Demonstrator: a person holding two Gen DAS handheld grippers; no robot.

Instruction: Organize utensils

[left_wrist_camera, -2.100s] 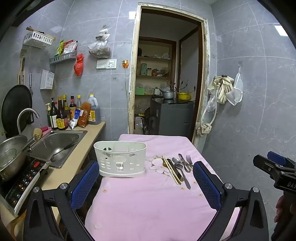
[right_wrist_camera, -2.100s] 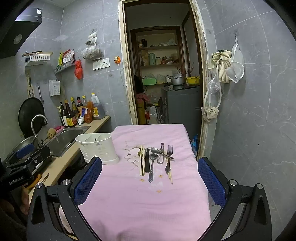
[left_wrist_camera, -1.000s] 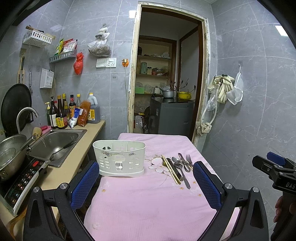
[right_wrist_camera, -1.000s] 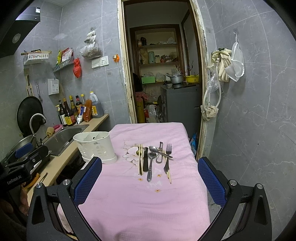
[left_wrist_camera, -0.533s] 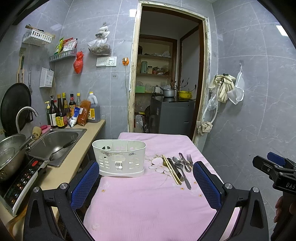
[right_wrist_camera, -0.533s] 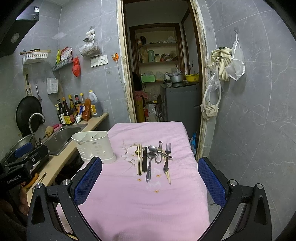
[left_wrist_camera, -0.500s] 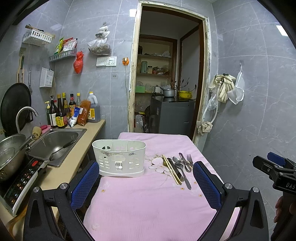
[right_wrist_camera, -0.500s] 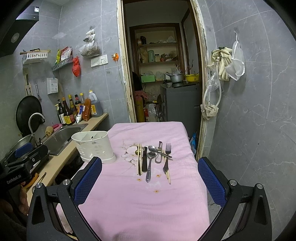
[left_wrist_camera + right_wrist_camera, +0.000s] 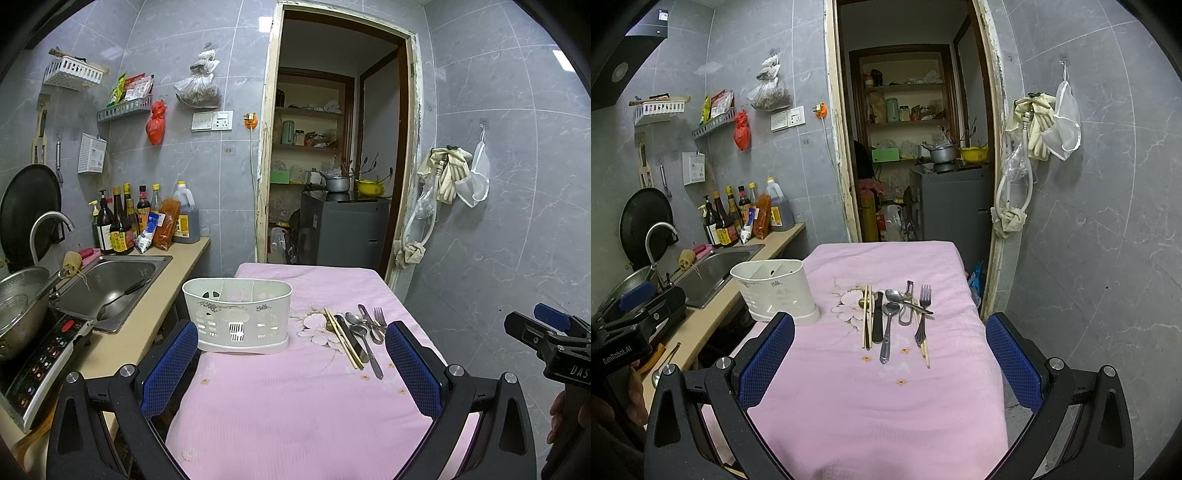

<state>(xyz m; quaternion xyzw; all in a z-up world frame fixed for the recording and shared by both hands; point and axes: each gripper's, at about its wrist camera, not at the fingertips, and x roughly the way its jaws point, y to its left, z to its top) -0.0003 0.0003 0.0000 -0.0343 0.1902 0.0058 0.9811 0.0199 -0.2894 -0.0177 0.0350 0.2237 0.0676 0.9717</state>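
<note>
Lettering "GenRobot.AI" marks the left tongs [image 9: 626, 306]; "DAS" the right tongs [image 9: 554, 332].

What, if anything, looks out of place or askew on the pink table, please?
Nothing spilled or damaged. The utensils lie loose on the pink cloth beside the white caddy, not in it; one piece lies crosswise over the fork.

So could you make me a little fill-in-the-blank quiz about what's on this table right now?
1. The white utensil caddy stands on a ____ tablecloth.
2. The fork lies to the ____ of the wooden chopsticks.
3. Both the left hand-held gripper and the right hand-held gripper hold ____.
4. The caddy is on the side nearer the ____.

Missing words: pink; right; nothing; sink
</note>
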